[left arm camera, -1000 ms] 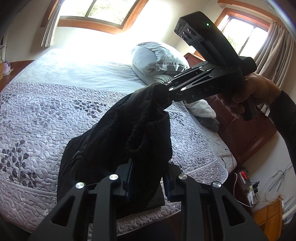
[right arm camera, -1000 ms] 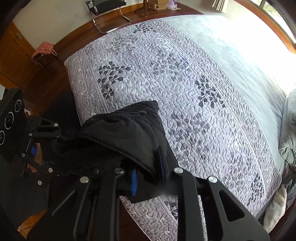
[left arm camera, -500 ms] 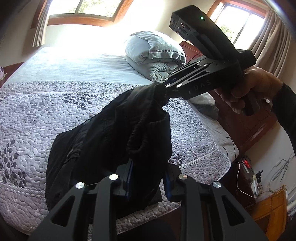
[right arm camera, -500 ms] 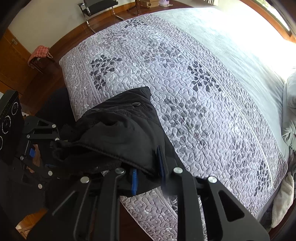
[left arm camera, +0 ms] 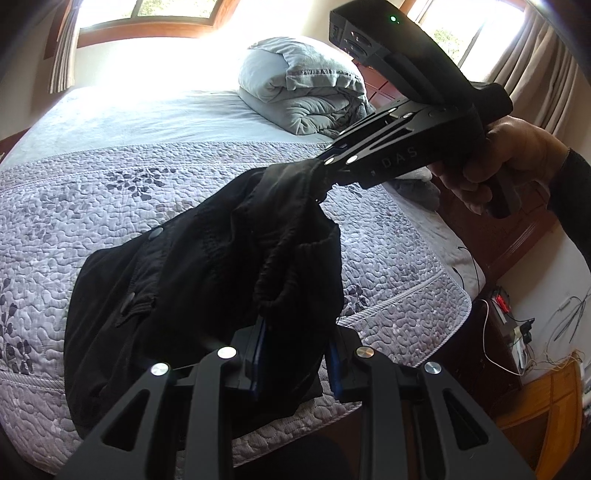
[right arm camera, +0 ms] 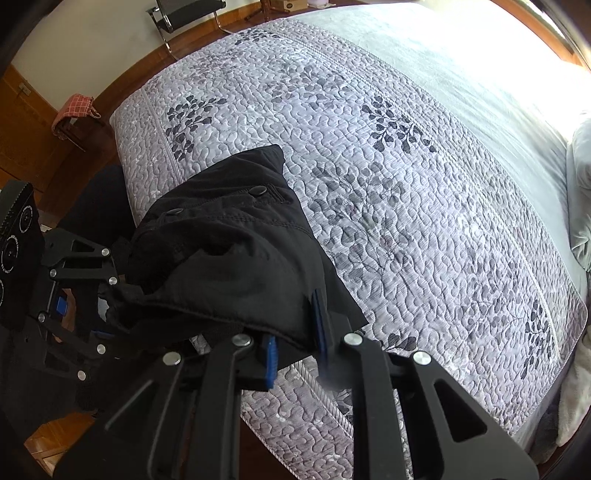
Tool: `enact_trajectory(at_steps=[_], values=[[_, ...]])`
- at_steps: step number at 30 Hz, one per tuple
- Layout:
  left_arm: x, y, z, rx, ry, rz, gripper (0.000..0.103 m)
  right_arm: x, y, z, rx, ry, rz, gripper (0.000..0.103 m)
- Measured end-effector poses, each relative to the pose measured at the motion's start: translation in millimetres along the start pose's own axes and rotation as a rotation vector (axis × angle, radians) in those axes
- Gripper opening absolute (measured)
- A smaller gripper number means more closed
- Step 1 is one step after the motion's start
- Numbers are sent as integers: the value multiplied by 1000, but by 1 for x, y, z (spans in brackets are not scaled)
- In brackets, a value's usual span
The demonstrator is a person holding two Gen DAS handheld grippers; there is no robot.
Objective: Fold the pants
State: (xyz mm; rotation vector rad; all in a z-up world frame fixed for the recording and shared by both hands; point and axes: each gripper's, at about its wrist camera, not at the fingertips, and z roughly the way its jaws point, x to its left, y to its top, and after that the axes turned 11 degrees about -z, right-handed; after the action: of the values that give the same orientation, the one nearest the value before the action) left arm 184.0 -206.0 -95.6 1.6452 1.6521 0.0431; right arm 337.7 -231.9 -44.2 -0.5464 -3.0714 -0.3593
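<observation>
Sunlit windows wash out the far side of the bed, which carries a grey quilt with a leaf print and a rolled duvet near its head. I have the black pants bunched and hanging over the bed's near edge, toward its foot corner, with their lower part lying on the quilt. My left gripper is nearly closed, with its blue pads pinching a thick fold of the cloth. My right gripper, held in my right hand, is clamped narrowly on another edge of the pants, and its jaws point steeply down at the quilt. Beyond the foot of the bed I can see a wooden floor and a chair.
</observation>
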Motion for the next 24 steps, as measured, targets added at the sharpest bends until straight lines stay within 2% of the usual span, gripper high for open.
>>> enact_trajectory(at_steps=[24], values=[[-8, -23, 90, 139, 72, 41, 27, -36, -59, 74, 6, 22, -5, 14]])
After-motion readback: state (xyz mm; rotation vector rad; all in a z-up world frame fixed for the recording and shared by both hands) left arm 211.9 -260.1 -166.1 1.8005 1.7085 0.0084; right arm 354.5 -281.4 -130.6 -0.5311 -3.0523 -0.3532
